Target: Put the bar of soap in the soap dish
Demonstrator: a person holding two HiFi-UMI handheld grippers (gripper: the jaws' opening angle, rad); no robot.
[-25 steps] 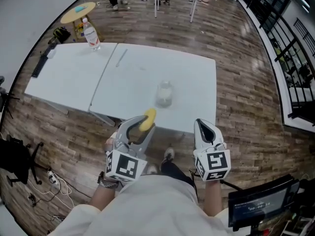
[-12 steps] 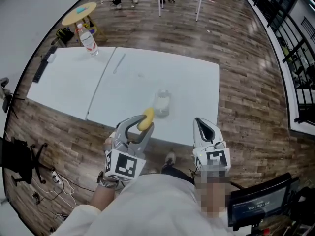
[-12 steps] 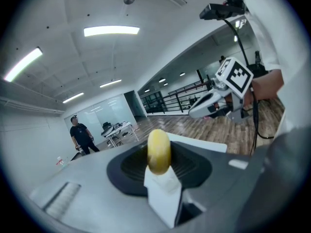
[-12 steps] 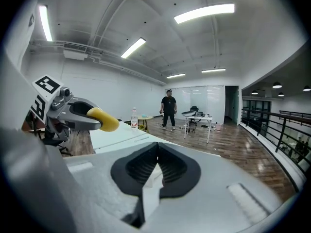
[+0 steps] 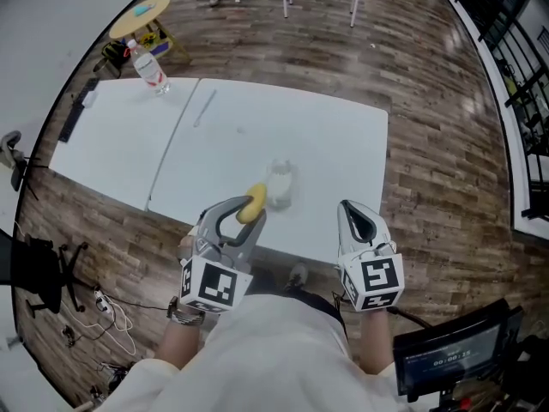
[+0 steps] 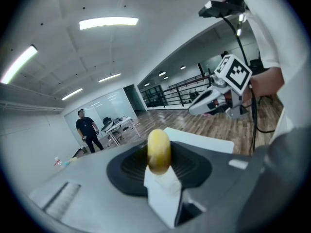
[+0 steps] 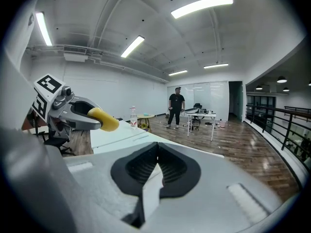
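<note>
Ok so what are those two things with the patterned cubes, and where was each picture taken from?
They are hand-held grippers, each with two jaws and a marker cube. One picture comes from a camera on the holder's head, looking down; the other two come from cameras riding on the grippers. The left gripper has its jaws clamped on a yellow bar of soap. The right gripper has its jaws shut with nothing in them. On the white table sit a clear soap dish and a water bottle.
</note>
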